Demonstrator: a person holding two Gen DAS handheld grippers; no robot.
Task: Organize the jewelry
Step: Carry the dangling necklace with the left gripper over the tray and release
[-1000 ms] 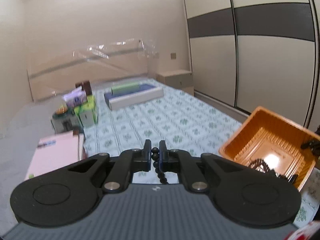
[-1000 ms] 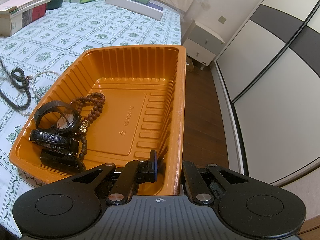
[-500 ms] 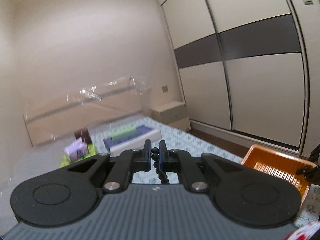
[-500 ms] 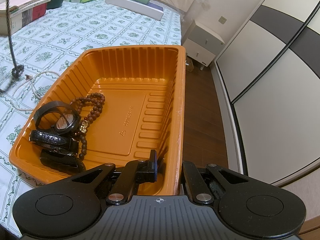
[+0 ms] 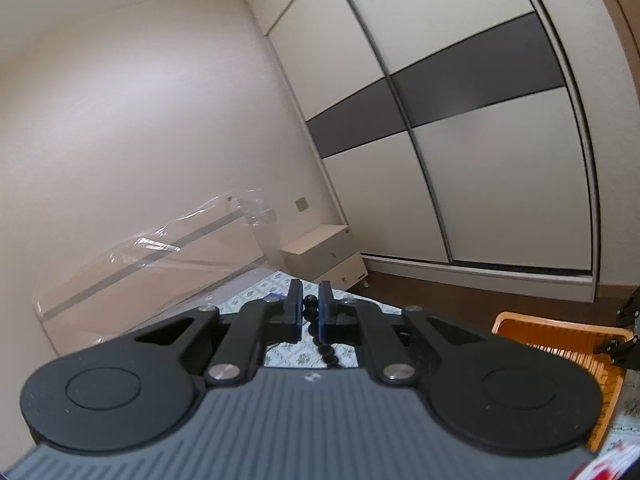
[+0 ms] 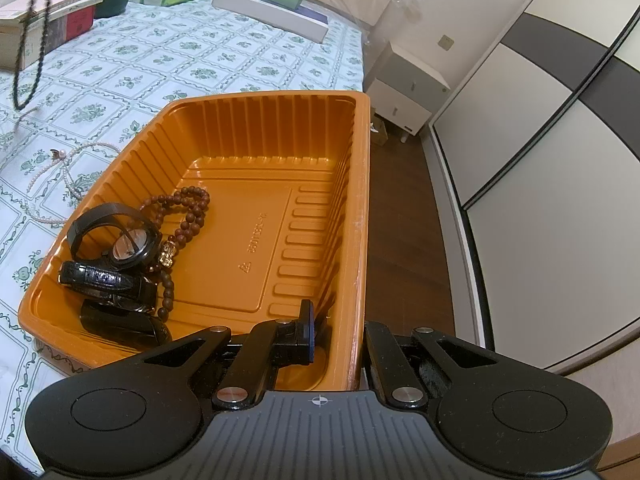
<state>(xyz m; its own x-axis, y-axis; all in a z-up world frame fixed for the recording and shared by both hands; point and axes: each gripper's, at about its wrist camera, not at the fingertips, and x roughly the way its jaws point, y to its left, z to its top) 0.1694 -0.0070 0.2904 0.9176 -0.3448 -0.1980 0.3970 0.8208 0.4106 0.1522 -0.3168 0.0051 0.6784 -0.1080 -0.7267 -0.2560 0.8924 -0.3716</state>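
— Two tongs: what does each hold?
— Left tongs [image 5: 309,307] pinch a dark round-bead necklace [image 6: 30,36], dangling above the floral bedspread [image 6: 208,52]. Right tongs [image 6: 336,334] clamp the ribbed orange plastic tray [image 6: 358,184] rim.

There is one orange tray [image 6: 362,184]. Inside it lie two black watches [image 6: 120,240], one brown bead bracelet [image 6: 188,212] and one black case [image 6: 120,322]. One dark bead necklace [image 6: 34,36] hangs, and one pearl necklace [image 6: 60,184] lies on the bed.
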